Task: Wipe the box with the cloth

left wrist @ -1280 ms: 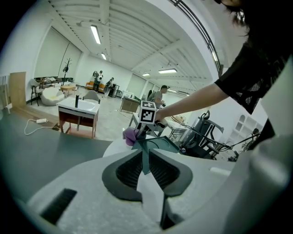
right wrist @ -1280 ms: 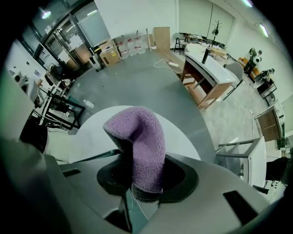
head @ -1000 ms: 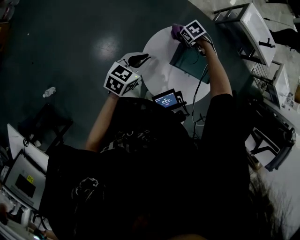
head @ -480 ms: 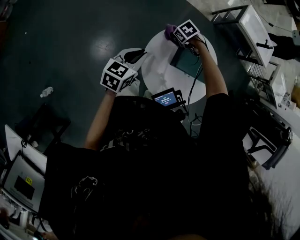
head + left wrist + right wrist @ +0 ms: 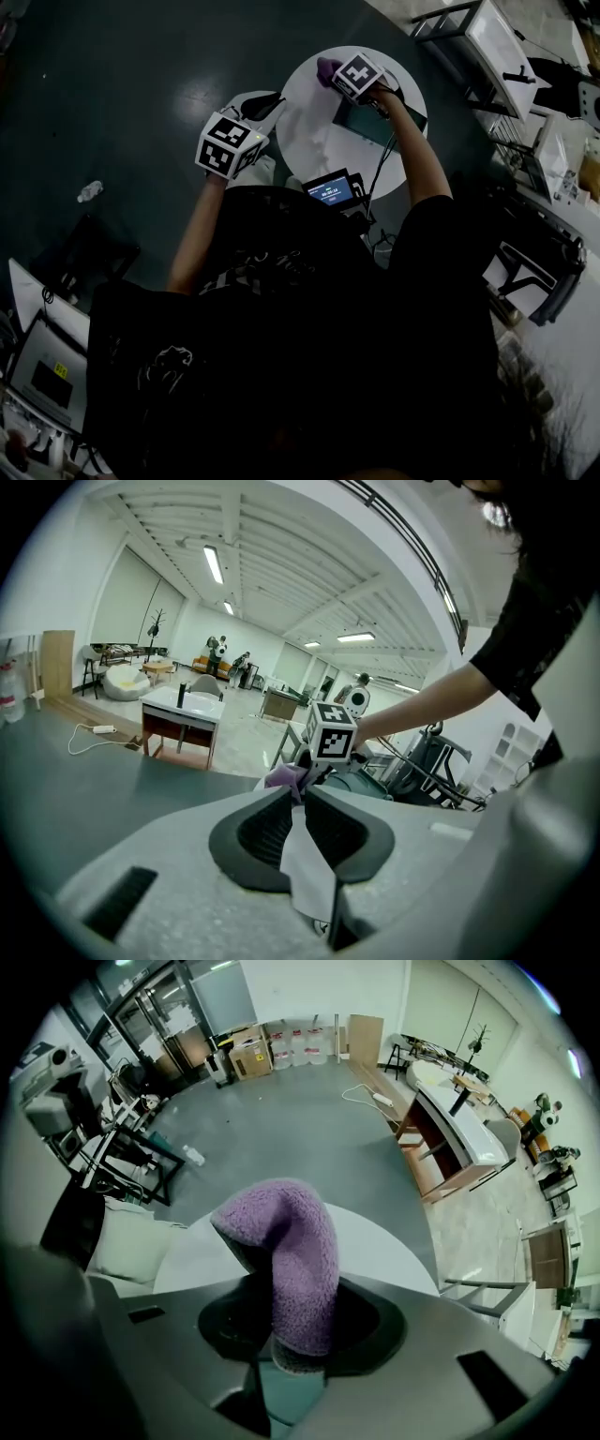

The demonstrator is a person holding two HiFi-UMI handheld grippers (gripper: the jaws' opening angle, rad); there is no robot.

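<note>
A dark teal box [image 5: 358, 127] lies on the round white table [image 5: 309, 141]. My right gripper [image 5: 330, 77] is shut on a purple fleece cloth [image 5: 326, 69] and hovers at the box's far left corner. In the right gripper view the cloth [image 5: 291, 1260] folds over the right gripper [image 5: 286, 1321], with a teal strip of the box [image 5: 291, 1396] below it. My left gripper [image 5: 267, 101] is off the table's left rim, shut and holding nothing. The left gripper view looks past the left gripper [image 5: 296, 799] toward the cloth [image 5: 284, 776] and the box [image 5: 361, 785].
A small lit screen device [image 5: 333, 194] sits at the table's near edge, with cables running to it. A white desk [image 5: 502, 42] and metal frames stand to the right. A laptop [image 5: 42, 366] is at lower left. A bottle [image 5: 91, 191] lies on the dark floor.
My right gripper has carried the cloth leftward across the box toward its far left corner. The left gripper has stayed beside the table's left rim.
</note>
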